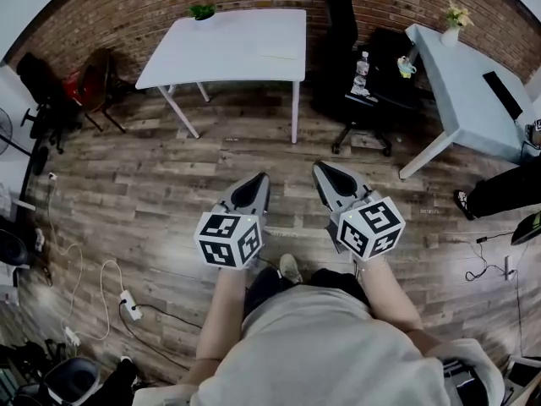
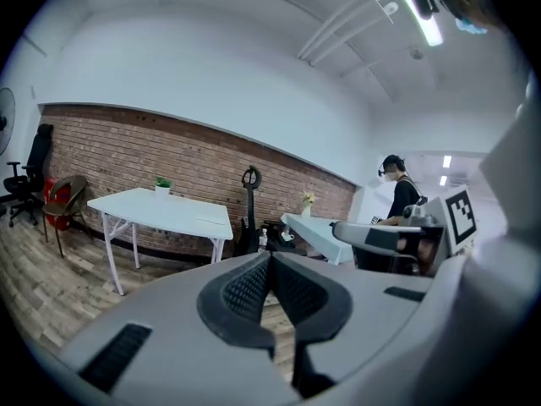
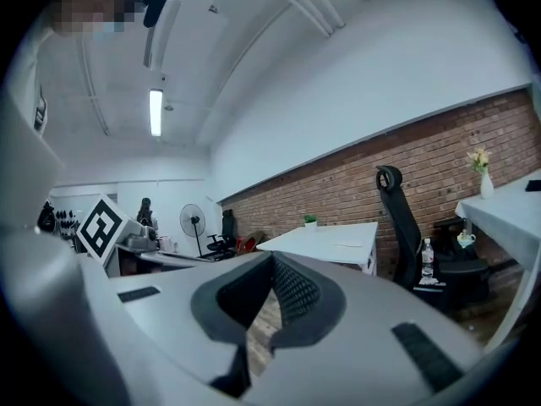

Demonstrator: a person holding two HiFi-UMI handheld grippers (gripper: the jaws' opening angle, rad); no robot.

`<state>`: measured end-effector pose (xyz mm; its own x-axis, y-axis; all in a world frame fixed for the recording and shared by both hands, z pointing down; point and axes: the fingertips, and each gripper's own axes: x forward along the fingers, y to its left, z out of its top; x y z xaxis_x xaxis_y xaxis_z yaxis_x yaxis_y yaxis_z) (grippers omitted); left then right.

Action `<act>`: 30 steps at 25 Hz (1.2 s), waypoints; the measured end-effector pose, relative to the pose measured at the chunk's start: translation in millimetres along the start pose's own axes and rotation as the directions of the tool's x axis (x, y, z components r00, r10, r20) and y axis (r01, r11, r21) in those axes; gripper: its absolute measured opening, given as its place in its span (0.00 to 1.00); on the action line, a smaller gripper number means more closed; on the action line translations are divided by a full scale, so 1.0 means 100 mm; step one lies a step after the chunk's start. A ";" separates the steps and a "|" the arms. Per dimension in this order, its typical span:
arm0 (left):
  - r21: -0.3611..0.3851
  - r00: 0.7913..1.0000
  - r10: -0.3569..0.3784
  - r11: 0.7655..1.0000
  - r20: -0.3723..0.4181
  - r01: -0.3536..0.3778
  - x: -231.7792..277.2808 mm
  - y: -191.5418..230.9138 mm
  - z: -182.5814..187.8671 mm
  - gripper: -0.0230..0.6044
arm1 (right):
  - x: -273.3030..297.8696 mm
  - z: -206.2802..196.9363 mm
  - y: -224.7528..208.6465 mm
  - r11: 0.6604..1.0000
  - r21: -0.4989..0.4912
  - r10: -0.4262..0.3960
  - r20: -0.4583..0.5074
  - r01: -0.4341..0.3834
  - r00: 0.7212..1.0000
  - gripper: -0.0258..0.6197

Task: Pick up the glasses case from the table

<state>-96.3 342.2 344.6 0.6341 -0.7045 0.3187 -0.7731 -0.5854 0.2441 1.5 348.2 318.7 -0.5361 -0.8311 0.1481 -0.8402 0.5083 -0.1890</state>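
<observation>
Grippers held side by side above wooden floor (image 1: 161, 184): left gripper (image 1: 258, 183), right gripper (image 1: 323, 172), both jaw pairs clenched on nothing, since nothing is within reach. White table (image 1: 228, 49) is seen well ahead against brick wall (image 1: 127, 7), with plant (image 1: 202, 11) at its far left corner. Glasses case is not identified with certainty; pale flat item (image 1: 277, 56) near table's right edge is judged likeliest candidate. Approach is judged as step in hand; jaws must be opened before grasp.
</observation>
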 end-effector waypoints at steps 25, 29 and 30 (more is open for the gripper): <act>-0.111 0.997 0.012 0.994 -0.076 -0.020 1.38 1.42 0.23 0.05 | 2.05 -0.06 -0.78 0.996 -0.009 0.088 -0.144 -0.090 0.986 0.04; -0.095 0.996 0.009 0.995 -0.084 -0.017 1.92 1.62 0.51 0.05 | 2.40 0.08 -1.31 0.998 0.006 0.069 -0.141 -0.069 0.988 0.04; -0.088 0.996 0.010 0.996 -0.085 -0.017 2.05 1.68 0.60 0.05 | 2.50 0.15 -1.43 0.998 0.007 0.068 -0.136 -0.068 0.988 0.04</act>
<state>-95.2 75.3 395.8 0.6229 -0.6738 0.3975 -0.7823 -0.5353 0.3185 -11.1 63.9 368.8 -0.5985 -0.7560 0.2652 -0.8011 0.5621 -0.2056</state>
